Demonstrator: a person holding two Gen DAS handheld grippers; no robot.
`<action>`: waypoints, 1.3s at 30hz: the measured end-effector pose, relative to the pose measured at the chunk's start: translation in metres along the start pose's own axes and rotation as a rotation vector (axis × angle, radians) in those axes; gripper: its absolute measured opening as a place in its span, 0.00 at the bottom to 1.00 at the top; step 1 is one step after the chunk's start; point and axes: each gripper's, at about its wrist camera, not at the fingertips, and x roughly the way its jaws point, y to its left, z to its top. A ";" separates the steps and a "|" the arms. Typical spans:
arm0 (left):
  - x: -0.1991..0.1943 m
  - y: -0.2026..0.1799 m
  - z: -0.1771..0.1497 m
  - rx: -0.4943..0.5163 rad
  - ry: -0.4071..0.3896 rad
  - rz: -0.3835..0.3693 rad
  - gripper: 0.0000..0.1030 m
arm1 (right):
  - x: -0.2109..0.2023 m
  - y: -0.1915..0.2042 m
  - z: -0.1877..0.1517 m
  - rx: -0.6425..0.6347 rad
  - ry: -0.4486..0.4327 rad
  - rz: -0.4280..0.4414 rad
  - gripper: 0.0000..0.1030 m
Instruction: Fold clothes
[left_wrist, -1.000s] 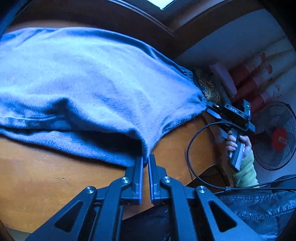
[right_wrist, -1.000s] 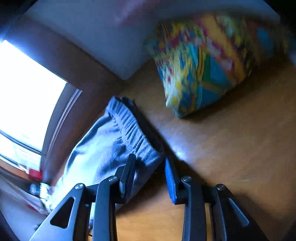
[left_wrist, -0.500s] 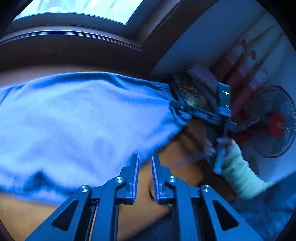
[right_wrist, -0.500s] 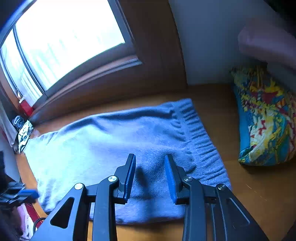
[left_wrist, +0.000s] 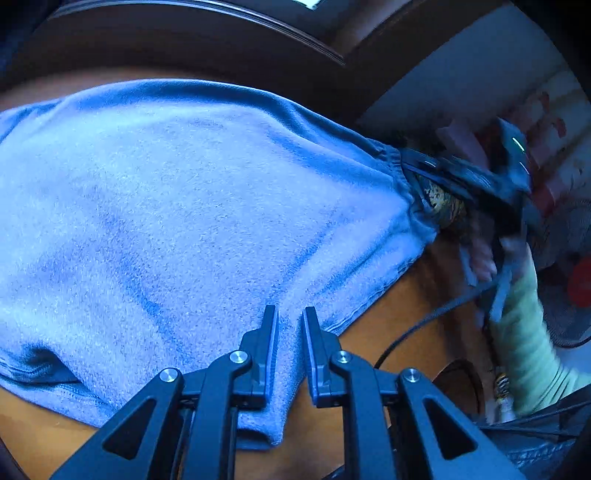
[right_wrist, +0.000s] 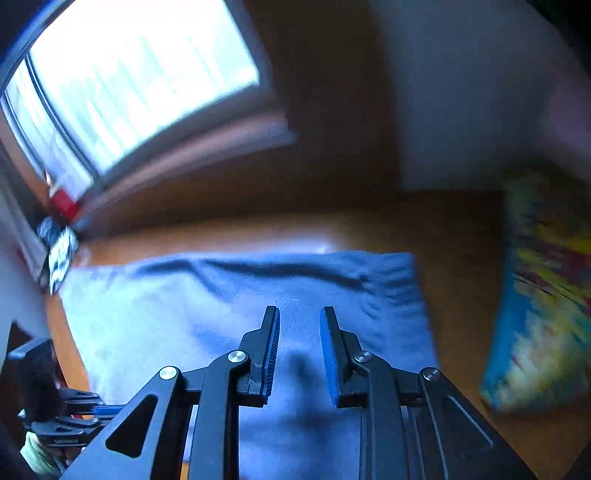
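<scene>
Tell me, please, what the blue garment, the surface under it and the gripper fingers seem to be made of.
Blue garment: soft knit or fleece, probably; fuzzy matte nap, ribbed edge.
Surface: wood or wood-look board, it seems; orange-brown, smooth, with a faint sheen.
Left gripper fingers: dark matte metal or hard plastic, I cannot tell which; silver pivot screws. The right gripper, now closing with nothing pinched, has ribbed blue pads.

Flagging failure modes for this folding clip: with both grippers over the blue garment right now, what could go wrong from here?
1. The left gripper shows a narrow gap with the blue garment behind it; it may have no hold on the cloth.
2. The right gripper is closing above flat fabric with nothing between its jaws, so it may pinch air.
3. The patterned cushion lies close to the garment's edge and could snag a fold.
</scene>
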 end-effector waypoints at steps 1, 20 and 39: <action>0.000 0.001 0.001 -0.004 -0.001 0.001 0.11 | 0.015 -0.007 0.002 -0.018 0.029 -0.059 0.18; -0.012 0.009 -0.007 -0.018 -0.015 0.005 0.11 | -0.020 -0.009 -0.095 -0.090 -0.129 -0.250 0.30; -0.129 0.076 -0.011 0.023 -0.096 0.280 0.60 | -0.063 0.175 -0.147 -0.270 -0.231 -0.108 0.43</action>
